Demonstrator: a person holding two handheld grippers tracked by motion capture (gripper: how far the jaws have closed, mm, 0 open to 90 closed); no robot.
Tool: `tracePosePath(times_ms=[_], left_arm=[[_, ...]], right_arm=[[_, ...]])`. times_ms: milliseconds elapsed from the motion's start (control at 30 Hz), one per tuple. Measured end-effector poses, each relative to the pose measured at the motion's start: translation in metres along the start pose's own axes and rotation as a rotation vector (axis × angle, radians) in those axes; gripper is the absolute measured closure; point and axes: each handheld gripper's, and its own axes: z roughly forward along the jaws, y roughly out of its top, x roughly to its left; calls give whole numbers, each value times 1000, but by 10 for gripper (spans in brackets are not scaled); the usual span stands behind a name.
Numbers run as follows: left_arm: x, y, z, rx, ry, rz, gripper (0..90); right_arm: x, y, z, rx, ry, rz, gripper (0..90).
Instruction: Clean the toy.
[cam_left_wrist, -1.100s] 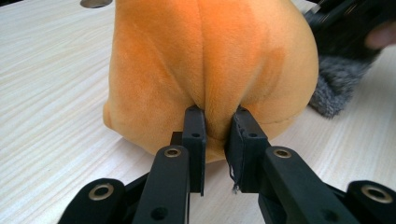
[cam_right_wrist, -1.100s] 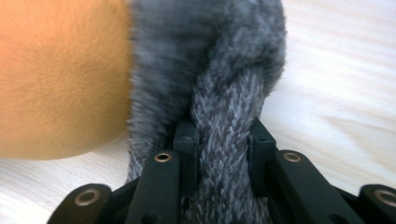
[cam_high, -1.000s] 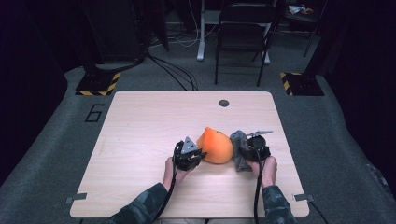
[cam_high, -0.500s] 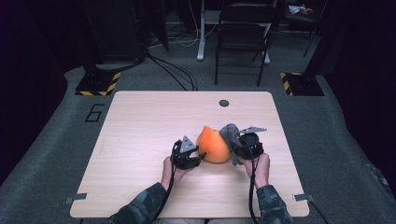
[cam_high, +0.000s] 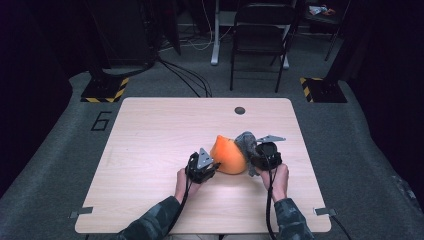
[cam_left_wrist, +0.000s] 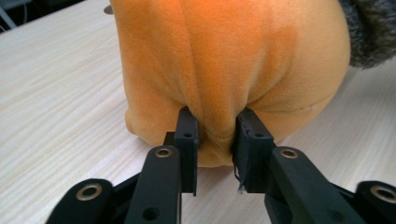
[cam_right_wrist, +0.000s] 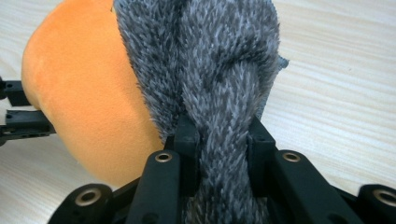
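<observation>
The work surface is one rectangular table with a pale wood-grain top and rounded corners; a single dark round plug sits near its far edge. The table stands on grey carpet bearing a painted numeral 6. Behind it are one black folding chair, loose floor cables, and two black bases edged in yellow-and-black hazard tape.

One soft item lies on the table, right of centre and toward the near edge: an orange plush body, smooth short-pile fleece, rounded and rising to a blunt peak. Joined to its right side is a grey furry part, long shaggy pile, folded into a thick bundle.

Two hand-held grippers are in use, one per hand, each with two black jaws.

The left gripper meets the orange plush body at its near lower edge. Its jaws have just been closing and now pinch a vertical fold of orange fleece between the pads.

The right gripper is clamped tight on the grey furry part, the pile bulging above and below the jaws.

Both forearms wear dark patterned sleeves.
</observation>
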Motion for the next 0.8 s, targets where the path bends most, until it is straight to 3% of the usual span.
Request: tracePosePath(times_ms=[233, 367, 500, 567, 667, 800], left_arm=[[3, 15, -14, 9, -61, -121, 748], [5, 12, -12, 4, -53, -134, 746], [5, 10, -10, -2, -51, -130, 739], [4, 10, -10, -1, -51, -121, 737], [-1, 11, -10, 1, -46, -77, 735], [-10, 12, -10, 3, -51, -26, 735]], right_arm=[[-5, 5, -8, -29, 9, 13, 719], [-4, 5, -8, -26, 7, 2, 720], [-3, 12, -18, -74, 18, 2, 723], [2, 18, -28, -112, 49, -1, 723], [18, 25, -37, -141, 99, -26, 722], [41, 27, -28, -134, 146, -71, 714]])
